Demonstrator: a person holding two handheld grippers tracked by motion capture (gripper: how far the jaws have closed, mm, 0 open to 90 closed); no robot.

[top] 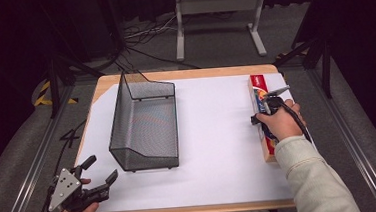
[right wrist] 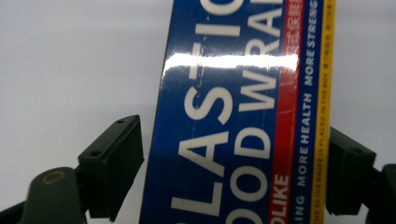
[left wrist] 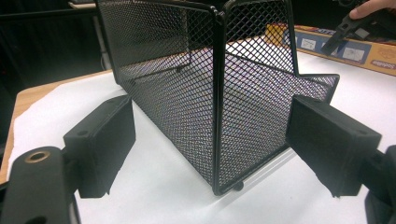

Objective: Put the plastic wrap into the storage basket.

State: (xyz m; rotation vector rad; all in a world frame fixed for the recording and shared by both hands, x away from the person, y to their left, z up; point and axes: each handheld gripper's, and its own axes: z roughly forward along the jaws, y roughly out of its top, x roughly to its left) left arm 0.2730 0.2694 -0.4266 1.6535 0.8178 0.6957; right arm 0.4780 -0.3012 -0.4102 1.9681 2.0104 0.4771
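Note:
A long blue plastic wrap box (top: 258,88) lies along the right edge of the white table sheet, and it fills the middle of the right gripper view (right wrist: 224,116). My right gripper (top: 265,116) points down over the box. Its jaws straddle the box's width (right wrist: 229,172), with a small gap at the left pad, so it is open. A black wire-mesh basket (top: 119,121) stands left of centre. My left gripper (top: 101,168) rests at the front left corner, open and empty. It faces the basket's near corner (left wrist: 187,93).
White paper (top: 219,149) covers the wooden table top. In the left gripper view the box (left wrist: 369,51) and the right gripper (left wrist: 343,30) lie far off behind the basket. A grey metal stand (top: 216,6) and cables sit on the floor beyond the table.

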